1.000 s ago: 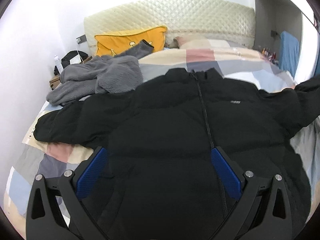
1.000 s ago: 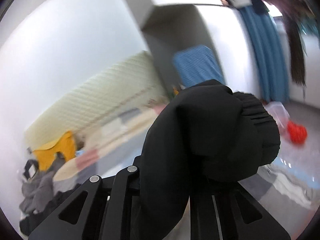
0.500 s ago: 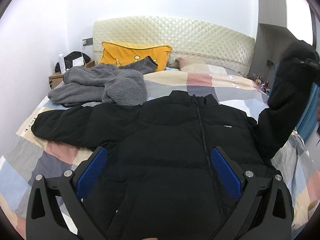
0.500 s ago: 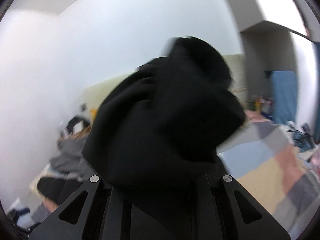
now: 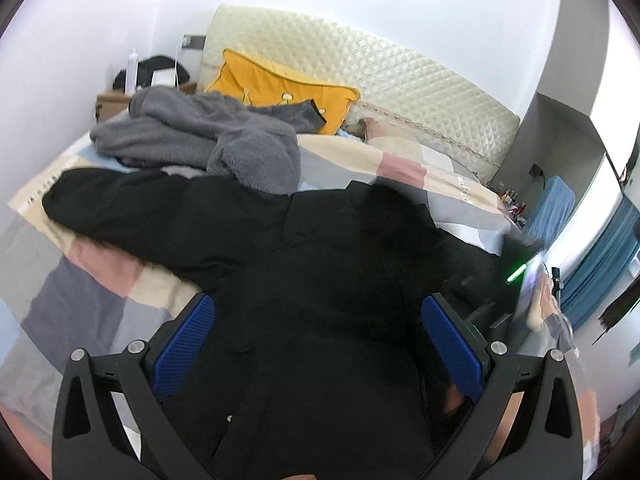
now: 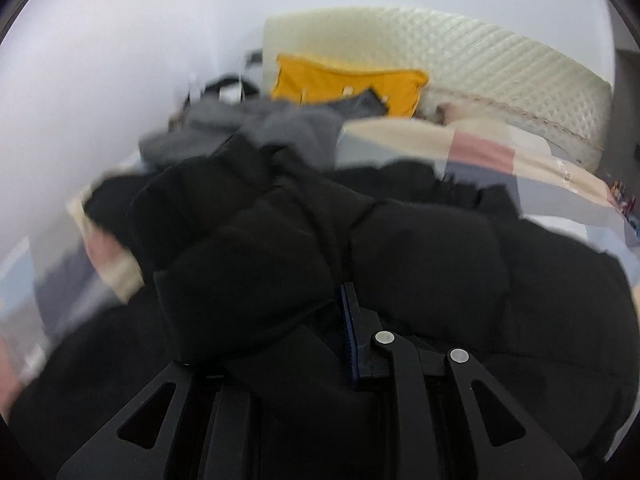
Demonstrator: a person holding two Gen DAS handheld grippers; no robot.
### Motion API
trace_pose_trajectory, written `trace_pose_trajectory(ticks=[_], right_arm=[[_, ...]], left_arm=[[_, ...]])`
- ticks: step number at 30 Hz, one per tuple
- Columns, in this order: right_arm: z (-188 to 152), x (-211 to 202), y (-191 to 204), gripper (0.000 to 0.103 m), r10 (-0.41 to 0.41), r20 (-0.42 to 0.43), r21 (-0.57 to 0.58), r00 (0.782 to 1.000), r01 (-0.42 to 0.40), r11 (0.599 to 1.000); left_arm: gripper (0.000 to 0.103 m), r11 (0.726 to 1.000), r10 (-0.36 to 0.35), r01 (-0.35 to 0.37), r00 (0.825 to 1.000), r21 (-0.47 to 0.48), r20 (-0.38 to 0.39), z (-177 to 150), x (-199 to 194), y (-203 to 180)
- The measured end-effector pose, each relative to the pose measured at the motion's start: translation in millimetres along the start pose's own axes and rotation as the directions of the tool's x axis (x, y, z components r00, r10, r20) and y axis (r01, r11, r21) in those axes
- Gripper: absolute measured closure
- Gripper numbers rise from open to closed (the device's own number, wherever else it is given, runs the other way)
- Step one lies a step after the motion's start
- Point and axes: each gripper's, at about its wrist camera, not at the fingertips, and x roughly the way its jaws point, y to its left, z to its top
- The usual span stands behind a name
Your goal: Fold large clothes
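A black puffer jacket (image 5: 320, 280) lies front up on the patchwork bed. Its left sleeve (image 5: 120, 208) stretches out to the left. My left gripper (image 5: 316, 344) is open, its blue pads (image 5: 186, 344) held wide just above the jacket's lower body, holding nothing. My right gripper (image 6: 320, 320) is shut on the jacket's other sleeve (image 6: 256, 264), which bunches over its fingers and lies across the jacket's chest (image 6: 540, 300). Only one blue pad (image 6: 350, 336) shows there.
A grey fleece garment (image 5: 208, 140) lies heaped at the bed's far left. A yellow pillow (image 5: 276, 84) leans on the cream quilted headboard (image 5: 380, 72). A nightstand (image 5: 116, 100) stands at the left wall. Blue curtains (image 5: 604, 264) hang at the right.
My right gripper has swung the sleeve up from the bed's right side and over to the left, onto the jacket's chest. My left gripper has stayed open and tilted.
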Motion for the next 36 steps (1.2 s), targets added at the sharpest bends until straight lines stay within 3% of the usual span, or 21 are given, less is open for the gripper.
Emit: trace_pose_trajectory(ticks=[3,8,10,15,17,23,30,36], right_arm=[[-8.7,13.5,-2.0,0.087,0.002,-0.040,0.004,0.999,-0.002,1.000],[-9.9,2.1,-8.2,0.085,0.003,-0.037,0.012,0.999,-0.003,1.000],[-8.0,1.2,-7.2,0.077,0.027,-0.042,0.022,0.999,-0.026,0.999],[-6.0,-21.2,-6.1,0.037,0.078,-0.030,0.007,0.997,-0.078,0.997],[-6.7,-30.2,-9.1,0.031,0.090,-0.021,-0.005,0.996,-0.090,0.996],[-24.8,-86.7,-52.3,0.025,0.102,0.052,0.049,0.993,-0.105,0.993],[-73.6,-149.3,-125.6,0.025,-0.073,0.053,0.062,0.996,0.070,0.996],[-104.2,-165.1,-180.4,0.025,-0.248,0.019,0.153,0.968,0.242,0.958]], left_arm=[[0.000,1.000,0.009,-0.009,1.000,-0.004,-0.008,-3.2,2.9,2.5],[0.000,0.999,0.032,-0.032,0.999,-0.012,-0.011,-5.5,5.7,4.5],[0.000,0.999,0.025,-0.025,1.000,-0.026,-0.011,-5.1,5.6,7.9],[0.000,0.999,0.040,-0.040,0.999,-0.005,-0.001,-6.5,3.8,5.5],[0.000,0.999,0.044,-0.044,0.999,0.010,0.001,-7.4,3.6,1.8],[0.000,0.995,0.080,-0.080,0.997,0.058,0.004,-10.2,6.7,-9.2],[0.000,0.991,0.060,-0.057,0.998,0.121,-0.016,-8.3,10.4,-22.1],[0.000,0.991,0.040,-0.032,0.997,0.128,-0.063,-0.5,21.1,-28.6]])
